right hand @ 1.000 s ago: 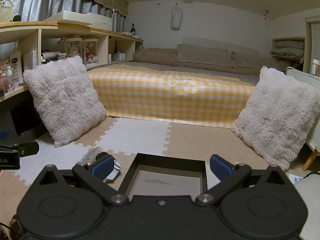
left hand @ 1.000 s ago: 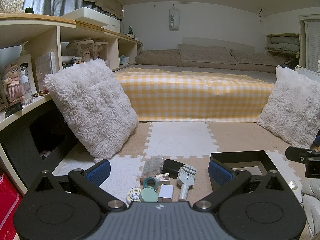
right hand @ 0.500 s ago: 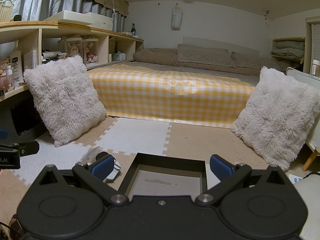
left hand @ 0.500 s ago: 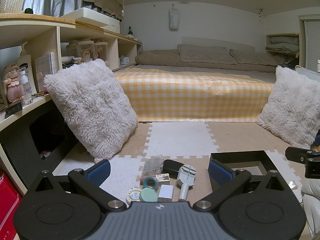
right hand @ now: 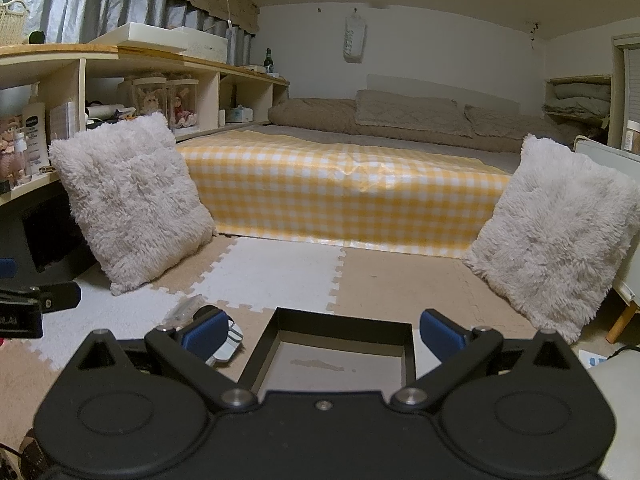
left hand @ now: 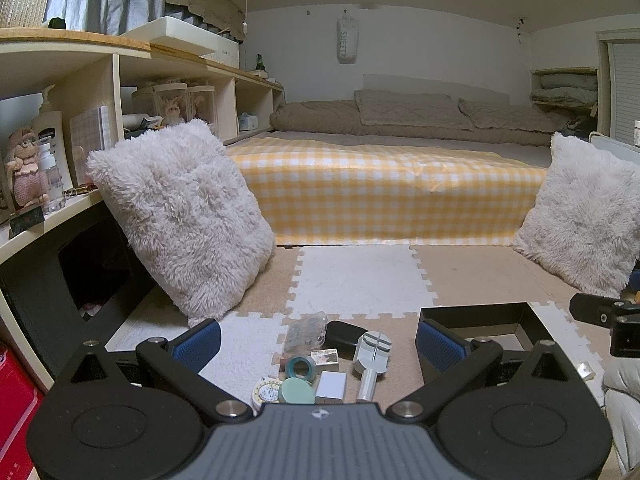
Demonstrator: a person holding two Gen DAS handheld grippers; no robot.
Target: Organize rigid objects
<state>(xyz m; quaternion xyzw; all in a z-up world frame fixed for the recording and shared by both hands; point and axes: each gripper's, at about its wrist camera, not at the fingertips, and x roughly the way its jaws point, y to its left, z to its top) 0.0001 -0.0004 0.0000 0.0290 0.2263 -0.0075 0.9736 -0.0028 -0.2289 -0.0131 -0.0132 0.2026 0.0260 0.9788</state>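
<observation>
A cluster of small objects lies on the floor mat between my left gripper's fingers: a teal tape roll (left hand: 301, 367), a mint round lid (left hand: 296, 392), a white box (left hand: 331, 386), a grey ridged tool (left hand: 372, 359), a black case (left hand: 344, 332) and a clear bag (left hand: 306, 331). A black open-top box (left hand: 486, 314) stands to their right; it also shows in the right wrist view (right hand: 344, 322), empty. My left gripper (left hand: 318, 344) is open above the cluster. My right gripper (right hand: 322, 334) is open over the box.
Two fluffy white cushions (left hand: 180, 216) (right hand: 556, 236) lean at the left and right. A bed with a yellow checked cover (left hand: 384, 196) lies behind. Shelves (left hand: 60, 120) with bottles and figures line the left wall. A red bin (left hand: 16, 408) stands at the lower left.
</observation>
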